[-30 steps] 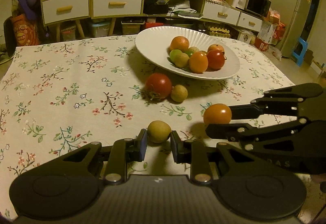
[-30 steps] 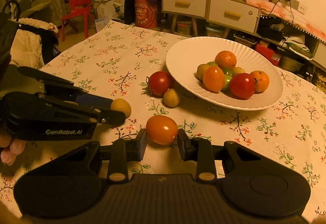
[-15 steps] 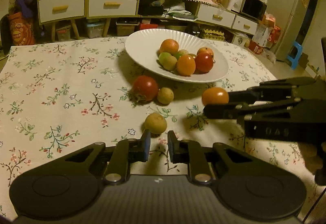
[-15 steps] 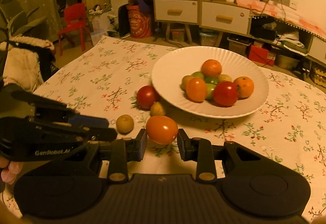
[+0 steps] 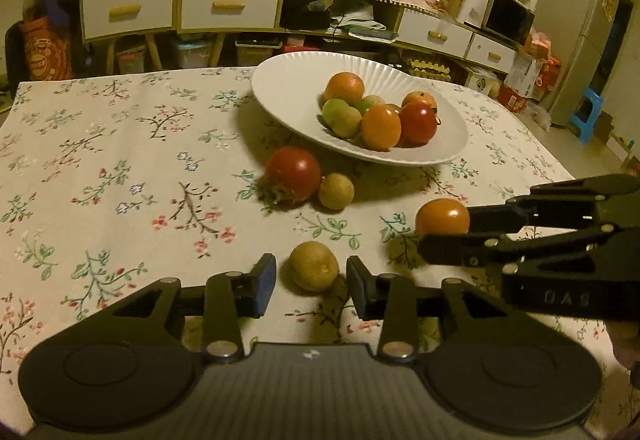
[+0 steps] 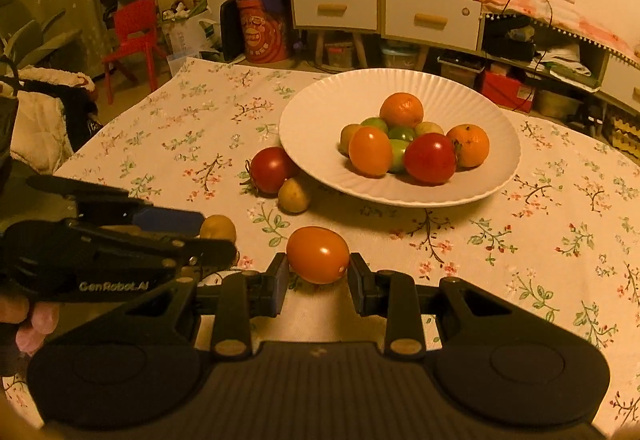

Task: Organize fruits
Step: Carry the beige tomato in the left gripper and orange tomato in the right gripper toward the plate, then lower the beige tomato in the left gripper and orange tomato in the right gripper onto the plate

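Note:
My left gripper (image 5: 311, 286) has its jaws opening around a small yellow-brown fruit (image 5: 314, 266) that rests on the flowered tablecloth, with a gap on each side of it. My right gripper (image 6: 318, 272) is shut on an orange tomato (image 6: 318, 254) held just above the cloth, to the right of the left gripper. A white fluted plate (image 5: 280, 88) further back holds several orange, red and green fruits. In front of the plate lie a red tomato (image 5: 294, 173) and another small yellow fruit (image 5: 336, 191), touching each other.
The tablecloth (image 5: 100, 144) covers the table to its far edge. Drawers, shelves and boxes stand behind it. A chair draped with a fleecy garment (image 6: 40, 112) is off the table's left side. A person's fingers (image 6: 36, 320) grip the left tool.
The left jaws came off the yellow fruit and closed behind it, then widened around it again. The right gripper still holds the orange tomato and rolled slightly.

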Action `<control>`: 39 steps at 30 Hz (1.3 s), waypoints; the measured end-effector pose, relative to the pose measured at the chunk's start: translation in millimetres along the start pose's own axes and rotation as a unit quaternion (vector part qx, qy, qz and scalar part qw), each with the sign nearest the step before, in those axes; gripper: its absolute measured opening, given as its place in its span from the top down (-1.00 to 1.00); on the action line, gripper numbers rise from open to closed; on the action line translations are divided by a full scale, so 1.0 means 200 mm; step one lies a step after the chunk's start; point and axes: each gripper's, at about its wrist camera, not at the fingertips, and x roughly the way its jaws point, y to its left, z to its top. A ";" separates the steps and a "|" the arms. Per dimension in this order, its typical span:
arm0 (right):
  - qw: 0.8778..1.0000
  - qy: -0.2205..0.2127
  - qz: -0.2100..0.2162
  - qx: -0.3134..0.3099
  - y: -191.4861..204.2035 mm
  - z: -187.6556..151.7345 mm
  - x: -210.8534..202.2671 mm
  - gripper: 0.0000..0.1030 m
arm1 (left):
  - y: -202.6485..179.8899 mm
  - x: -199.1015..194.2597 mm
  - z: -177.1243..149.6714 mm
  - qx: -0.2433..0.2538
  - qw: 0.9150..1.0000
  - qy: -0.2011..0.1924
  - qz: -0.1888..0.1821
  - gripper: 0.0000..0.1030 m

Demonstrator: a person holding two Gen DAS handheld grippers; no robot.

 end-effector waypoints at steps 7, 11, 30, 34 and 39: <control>1.000 -0.002 0.000 0.003 -0.01 0.01 -0.01 0.45 | -0.03 -0.01 0.02 0.006 1.000 -0.001 0.002 0.54; 1.000 -0.011 0.000 0.009 -0.03 0.04 -0.02 0.45 | -0.05 -0.06 0.08 0.004 1.000 -0.020 -0.008 0.54; 0.996 -0.052 -0.066 0.032 -0.32 0.40 0.11 0.45 | -0.06 0.19 0.48 0.016 0.999 -0.051 0.001 0.54; 0.996 -0.045 -0.079 0.025 -0.34 0.44 0.17 0.45 | -0.05 0.26 0.51 0.015 0.999 -0.044 0.006 0.54; 0.995 -0.031 -0.094 0.015 -0.37 0.46 0.24 0.45 | -0.04 0.28 0.51 0.014 0.999 -0.039 0.007 0.54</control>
